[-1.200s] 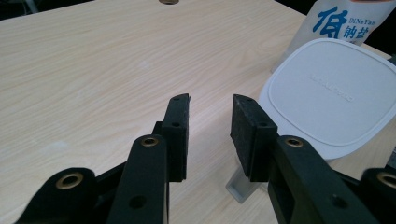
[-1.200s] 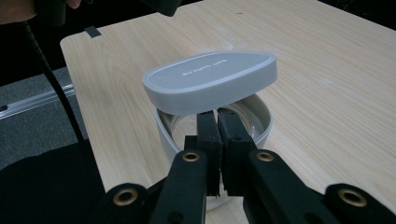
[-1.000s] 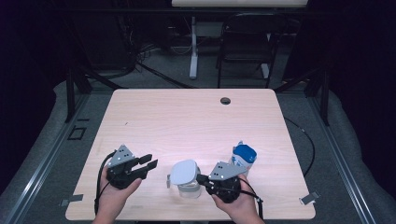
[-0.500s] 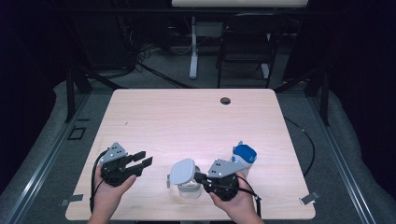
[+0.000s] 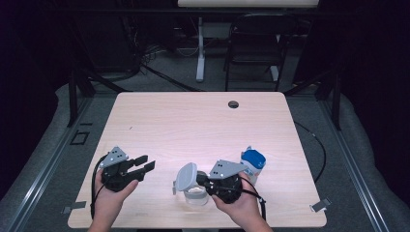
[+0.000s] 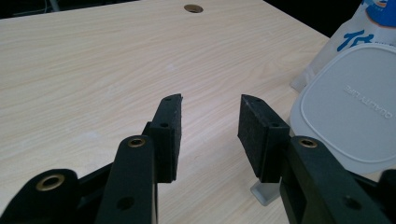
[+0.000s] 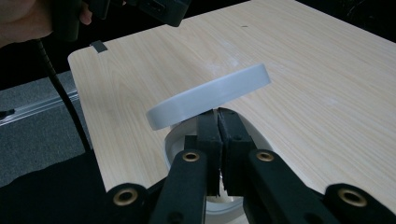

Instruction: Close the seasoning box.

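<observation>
A clear container [image 5: 194, 197] stands near the table's front edge. Its grey lid [image 5: 185, 176] is tilted up on edge above it. My right gripper [image 5: 200, 181] is shut on the lid's near edge. In the right gripper view the jaws [image 7: 218, 114] meet just under the slanted lid [image 7: 210, 95], above the container's rim [image 7: 177, 140]. My left gripper [image 5: 146, 163] is open and holds nothing, a short way left of the container. In the left gripper view its jaws [image 6: 210, 105] frame bare wood, with the lid [image 6: 355, 116] off to the right.
A white bottle with a blue cap [image 5: 253, 163] stands just right of my right hand, seen also as a white pack [image 6: 355, 32] behind the lid. The wooden table [image 5: 203, 125] has a small cable hole [image 5: 233, 104] near its far edge. A dark chair stands beyond.
My left gripper has drawn back to the left, away from the container, still open. The right gripper and the raised lid have barely moved.
</observation>
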`<control>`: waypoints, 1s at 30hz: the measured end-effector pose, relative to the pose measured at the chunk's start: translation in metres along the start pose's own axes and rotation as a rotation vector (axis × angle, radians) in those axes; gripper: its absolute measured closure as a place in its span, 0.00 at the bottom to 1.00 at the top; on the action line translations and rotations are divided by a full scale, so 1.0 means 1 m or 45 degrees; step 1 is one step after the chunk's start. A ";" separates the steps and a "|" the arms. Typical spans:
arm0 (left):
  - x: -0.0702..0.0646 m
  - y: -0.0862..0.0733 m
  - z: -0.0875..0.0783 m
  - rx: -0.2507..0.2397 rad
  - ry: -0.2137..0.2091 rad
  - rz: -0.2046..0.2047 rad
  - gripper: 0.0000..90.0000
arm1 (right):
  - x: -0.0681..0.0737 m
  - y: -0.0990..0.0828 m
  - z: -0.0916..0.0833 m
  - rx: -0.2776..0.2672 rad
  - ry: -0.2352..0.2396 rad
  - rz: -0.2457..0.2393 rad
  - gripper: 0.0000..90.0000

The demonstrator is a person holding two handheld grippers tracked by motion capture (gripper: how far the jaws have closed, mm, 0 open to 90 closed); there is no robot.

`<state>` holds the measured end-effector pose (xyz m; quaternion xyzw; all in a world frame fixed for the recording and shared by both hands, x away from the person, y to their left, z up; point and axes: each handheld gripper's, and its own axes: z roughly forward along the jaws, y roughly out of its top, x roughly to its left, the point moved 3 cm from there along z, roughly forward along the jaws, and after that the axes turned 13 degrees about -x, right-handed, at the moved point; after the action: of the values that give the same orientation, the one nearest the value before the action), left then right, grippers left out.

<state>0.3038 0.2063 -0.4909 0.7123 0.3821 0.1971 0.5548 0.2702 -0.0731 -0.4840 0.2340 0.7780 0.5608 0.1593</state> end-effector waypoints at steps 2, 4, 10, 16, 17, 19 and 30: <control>0.002 -0.001 0.000 0.004 0.003 0.006 0.67 | 0.000 0.001 0.002 0.008 0.000 -0.001 0.98; 0.003 -0.001 -0.001 0.007 0.005 0.004 0.68 | 0.001 0.001 0.003 0.011 0.002 0.003 0.98; 0.005 0.000 -0.004 -0.014 0.015 -0.007 0.69 | 0.005 0.005 0.007 0.009 0.013 0.002 0.98; 0.006 -0.002 -0.002 0.006 0.023 0.011 0.68 | 0.007 0.013 0.007 0.006 0.015 -0.010 0.98; 0.007 -0.003 -0.003 0.003 0.027 0.007 0.68 | 0.007 0.015 0.008 0.008 0.017 -0.013 0.98; 0.008 -0.003 -0.003 -0.001 0.027 0.010 0.68 | 0.007 0.016 0.008 0.012 0.015 -0.015 0.98; 0.011 -0.005 -0.003 -0.012 0.024 -0.019 0.68 | 0.012 0.022 0.015 -0.004 0.042 -0.018 0.98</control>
<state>0.3069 0.2165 -0.4964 0.7047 0.3917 0.2013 0.5562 0.2716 -0.0488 -0.4679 0.2189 0.7813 0.5647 0.1510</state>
